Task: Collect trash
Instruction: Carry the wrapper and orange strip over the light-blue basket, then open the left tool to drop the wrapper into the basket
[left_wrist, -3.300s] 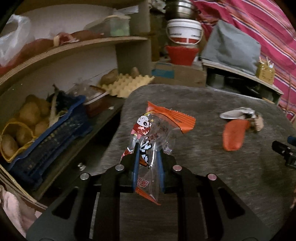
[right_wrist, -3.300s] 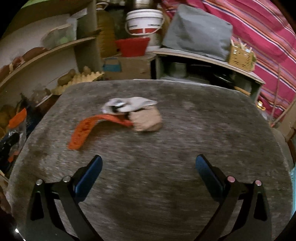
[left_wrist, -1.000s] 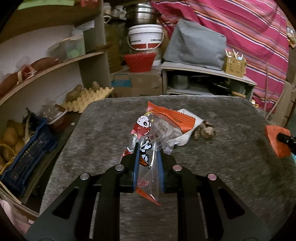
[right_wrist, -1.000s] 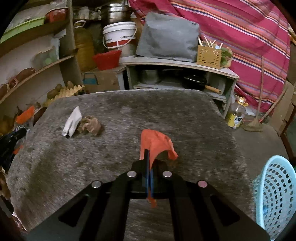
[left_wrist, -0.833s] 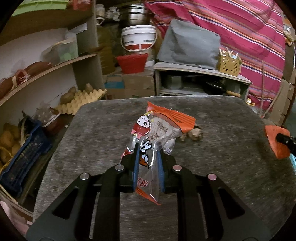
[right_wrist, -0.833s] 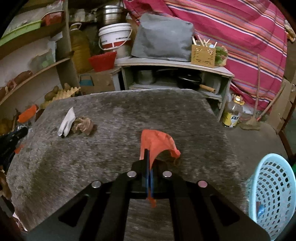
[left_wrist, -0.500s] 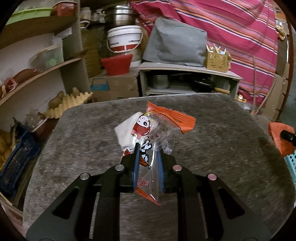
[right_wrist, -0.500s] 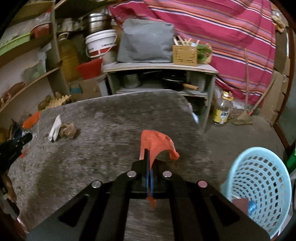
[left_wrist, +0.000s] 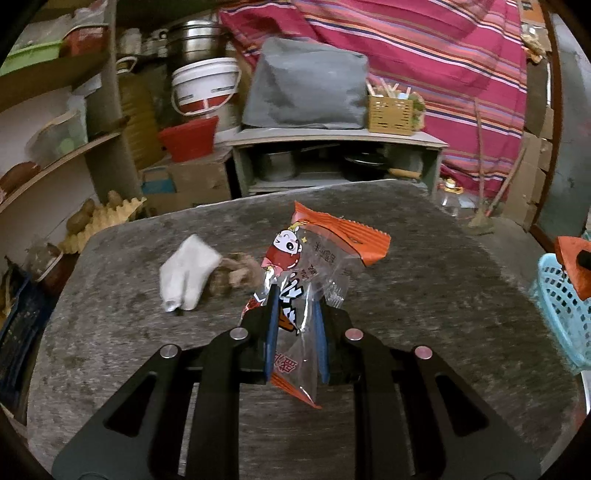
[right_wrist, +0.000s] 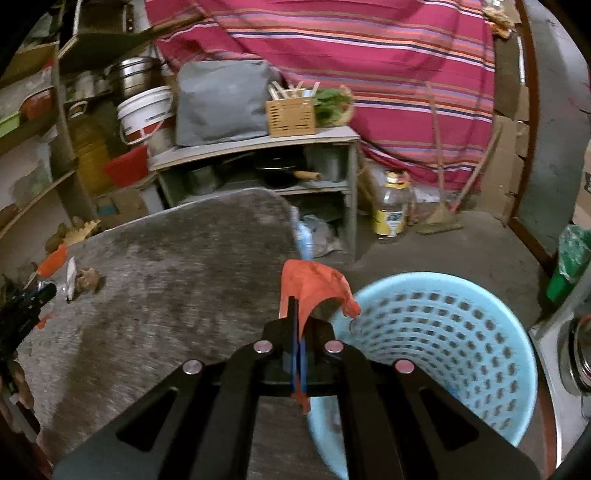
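Grey table (left_wrist: 424, 295) w/ tissue (left_wrist: 186, 273); L claw (left_wrist: 295, 332) pinching wrapper (left_wrist: 314, 258), R claw (right_wrist: 297, 354) orange scrap (right_wrist: 310, 284).

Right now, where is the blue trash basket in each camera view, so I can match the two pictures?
Left wrist view: the blue basket is cut off at the far right edge, just below the orange scrap.
Right wrist view: the blue basket fills the lower right, beside the table, with the right gripper and the orange scrap at its near rim.
Shared landmark: the white tissue on the grey table.
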